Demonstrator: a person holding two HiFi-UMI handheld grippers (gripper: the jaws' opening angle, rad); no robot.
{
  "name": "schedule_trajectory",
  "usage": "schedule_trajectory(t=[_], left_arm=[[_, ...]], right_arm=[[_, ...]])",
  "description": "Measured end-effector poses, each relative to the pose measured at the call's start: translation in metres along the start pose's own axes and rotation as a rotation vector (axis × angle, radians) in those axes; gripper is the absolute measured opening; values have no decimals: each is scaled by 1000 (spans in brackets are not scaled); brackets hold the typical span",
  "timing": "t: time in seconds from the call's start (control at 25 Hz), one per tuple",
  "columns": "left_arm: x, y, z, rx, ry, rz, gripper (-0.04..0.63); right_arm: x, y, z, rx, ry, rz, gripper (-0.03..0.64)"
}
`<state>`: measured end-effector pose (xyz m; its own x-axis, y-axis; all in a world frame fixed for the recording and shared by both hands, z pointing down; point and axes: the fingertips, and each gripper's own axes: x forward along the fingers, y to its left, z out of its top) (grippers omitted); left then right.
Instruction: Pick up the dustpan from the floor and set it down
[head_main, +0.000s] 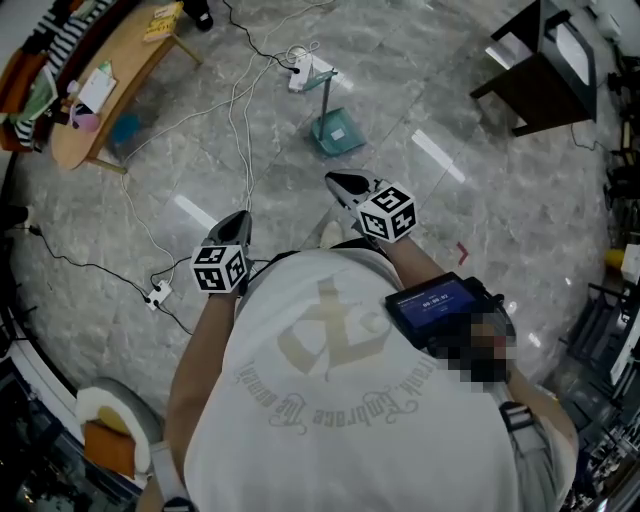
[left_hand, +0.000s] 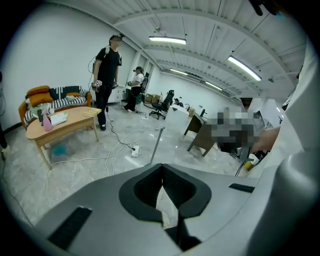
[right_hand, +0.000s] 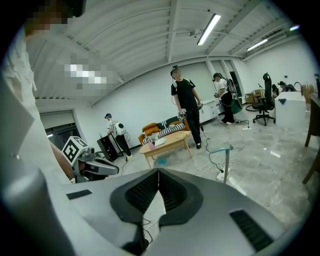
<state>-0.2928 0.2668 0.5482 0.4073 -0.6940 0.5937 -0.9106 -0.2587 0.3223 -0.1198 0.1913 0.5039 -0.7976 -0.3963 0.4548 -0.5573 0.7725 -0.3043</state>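
A teal dustpan (head_main: 336, 131) stands on the grey marble floor with its long handle (head_main: 325, 88) upright, a short way ahead of both grippers. My left gripper (head_main: 240, 218) is held low at the left, jaws shut and empty. To the right, my right gripper (head_main: 334, 181) is nearer the dustpan, also shut and empty. In the left gripper view only the dustpan handle (left_hand: 156, 144) shows above the closed jaws (left_hand: 161, 174). The right gripper view has the dustpan handle (right_hand: 227, 163) at the right, beyond its closed jaws (right_hand: 158, 172), and the left gripper (right_hand: 94, 166) off to the left.
White cables (head_main: 240, 110) and a power strip (head_main: 299, 73) lie on the floor near the dustpan, and another plug block (head_main: 157, 295) lies at the left. A wooden table (head_main: 110, 75) stands at upper left, a dark desk (head_main: 545, 70) at upper right. Two people (left_hand: 106, 80) stand far off.
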Motion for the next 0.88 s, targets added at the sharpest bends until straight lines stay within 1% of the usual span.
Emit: schedule_trajectory(t=[0.08,0.16,0.24,0.36,0.52,0.68,0.88], left_arm=[[11,-5,12,-8,-1,17,12],[25,-13,29,-25,4,48,12],[31,-16,39,-44,6,83,12],[29,-12,41,-69,-3,131,12],[26,-10,43,-93,-20,174,12],[31,-16,48,-88,-25,189,12],[40,-21,56,-72,-27,178,12]], right_arm=[[-4,-18,6,4,5,13,18],[-10,-44,15,16,14,32,18],[-14,-63,19,25,22,50,18],[-13,-73,19,23,31,78,18],[-14,-78,20,8,41,108,18],[-23,-92,14,20,47,101,18],[-28,-103,7,47,43,77,18]])
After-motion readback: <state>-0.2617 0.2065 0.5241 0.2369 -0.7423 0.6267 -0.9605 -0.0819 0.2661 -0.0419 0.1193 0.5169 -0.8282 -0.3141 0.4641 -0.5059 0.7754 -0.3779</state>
